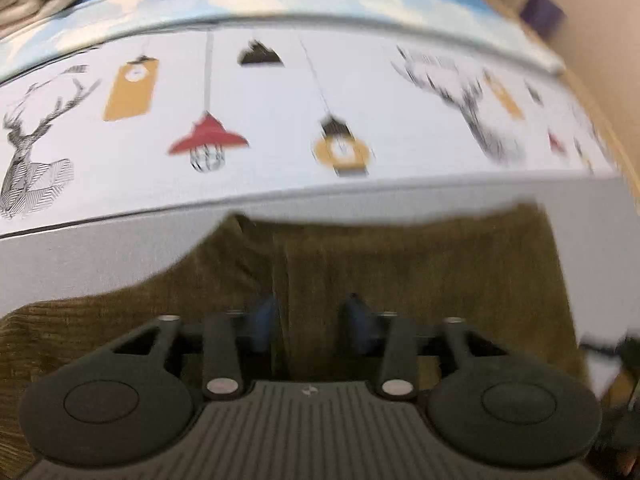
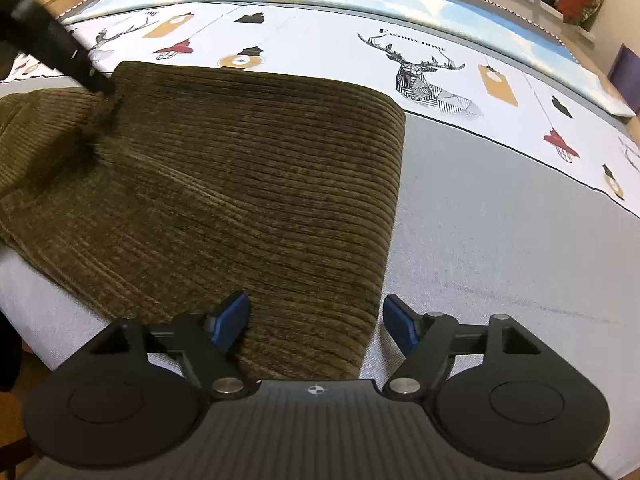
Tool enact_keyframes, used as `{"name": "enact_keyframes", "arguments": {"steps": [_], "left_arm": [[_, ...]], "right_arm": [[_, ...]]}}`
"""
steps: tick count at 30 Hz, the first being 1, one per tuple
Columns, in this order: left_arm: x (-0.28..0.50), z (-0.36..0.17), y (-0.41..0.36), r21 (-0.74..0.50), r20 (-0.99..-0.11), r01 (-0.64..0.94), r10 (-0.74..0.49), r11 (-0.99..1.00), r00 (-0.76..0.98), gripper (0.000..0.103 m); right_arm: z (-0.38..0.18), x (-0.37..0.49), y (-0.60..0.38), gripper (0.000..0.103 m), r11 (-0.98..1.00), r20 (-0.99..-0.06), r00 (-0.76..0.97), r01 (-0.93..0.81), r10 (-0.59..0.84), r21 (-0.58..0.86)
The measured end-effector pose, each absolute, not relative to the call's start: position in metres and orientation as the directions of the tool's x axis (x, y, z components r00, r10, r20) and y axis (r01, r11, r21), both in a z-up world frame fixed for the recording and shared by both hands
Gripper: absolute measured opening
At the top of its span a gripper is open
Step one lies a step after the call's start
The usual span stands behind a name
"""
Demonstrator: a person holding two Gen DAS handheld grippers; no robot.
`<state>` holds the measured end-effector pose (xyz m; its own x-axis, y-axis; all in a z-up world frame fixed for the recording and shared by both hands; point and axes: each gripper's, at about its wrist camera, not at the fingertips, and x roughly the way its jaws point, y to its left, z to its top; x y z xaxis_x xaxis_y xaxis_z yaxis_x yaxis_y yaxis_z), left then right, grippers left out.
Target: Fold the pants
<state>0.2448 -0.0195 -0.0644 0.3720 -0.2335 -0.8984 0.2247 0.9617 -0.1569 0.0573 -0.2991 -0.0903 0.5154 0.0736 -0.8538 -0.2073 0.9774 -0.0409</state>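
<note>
Pants [image 2: 224,184]: olive corduroy, folded, lying on the grey part of the bed cover [image 2: 500,240], toward its near left side. Rounded fold edge faces right; beyond it I see the printed sheet [image 2: 320,40] with deer and lamp motifs.

My right gripper [image 2: 314,322] sits at the near edge of the cloth, jaws spread wide and holding nothing; the left blue pad is over the corduroy, the right pad over bare grey cover.

My left gripper [image 1: 310,320] is low over the pants [image 1: 400,264]. Its view is blurred; there is a gap between the blue pads with cloth behind it, and I cannot tell whether anything is pinched. In the right view its dark finger [image 2: 60,48] meets bunched fabric at the far left.
</note>
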Motion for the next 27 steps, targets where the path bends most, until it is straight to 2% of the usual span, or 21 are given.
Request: {"name": "enact_keyframes", "arguments": {"steps": [1,5,6,9,12,15,17,20,22,27], "left_arm": [[0.248,-0.065,-0.02,-0.152,-0.894,0.206,-0.223,0.967,0.388,0.064],[0.263,-0.075,-0.025,-0.165,-0.895,0.185,-0.226,0.969,0.385,0.062],[0.266,-0.076,-0.026,-0.169,-0.893,0.203,-0.237,0.964,0.382,0.024],[0.269,-0.067,-0.018,-0.159,-0.848,0.166,-0.221,0.973,0.482,0.013],[0.265,-0.066,-0.024,-0.114,-0.852,0.213,-0.206,0.97,0.482,0.012],[0.263,-0.063,-0.02,-0.082,-0.862,0.184,-0.163,0.979,0.481,0.026],[0.257,-0.05,-0.014,-0.066,-0.839,0.168,-0.146,0.984,0.525,0.026],[0.241,-0.036,-0.011,-0.105,-0.82,0.245,-0.223,0.964,0.528,0.026],[0.226,-0.034,-0.012,-0.117,-0.824,0.323,-0.273,0.939,0.496,0.026],[0.185,-0.051,-0.018,-0.174,-0.859,0.542,-0.396,0.822,0.326,0.026]], "right_arm": [[-0.091,0.058,-0.299,0.075,0.977,-0.854,0.515,-0.209,0.074,-0.042],[-0.091,0.059,-0.296,0.075,0.973,-0.852,0.519,-0.225,0.067,-0.06],[-0.091,0.059,-0.295,0.075,0.972,-0.852,0.52,-0.226,0.066,-0.063],[-0.091,0.06,-0.294,0.075,0.972,-0.853,0.518,-0.227,0.069,-0.06],[-0.092,0.06,-0.294,0.075,0.972,-0.853,0.517,-0.227,0.073,-0.054],[-0.093,0.06,-0.293,0.078,0.968,-0.854,0.517,-0.241,0.066,-0.071],[-0.092,0.061,-0.295,0.079,0.97,-0.858,0.51,-0.234,0.065,-0.066],[-0.088,0.062,-0.297,0.079,0.972,-0.859,0.509,-0.226,0.062,-0.063],[-0.081,0.064,-0.297,0.074,0.975,-0.841,0.539,-0.207,0.046,-0.079],[-0.054,0.079,-0.301,0.074,0.996,-0.759,0.649,-0.088,0.048,-0.012]]}}
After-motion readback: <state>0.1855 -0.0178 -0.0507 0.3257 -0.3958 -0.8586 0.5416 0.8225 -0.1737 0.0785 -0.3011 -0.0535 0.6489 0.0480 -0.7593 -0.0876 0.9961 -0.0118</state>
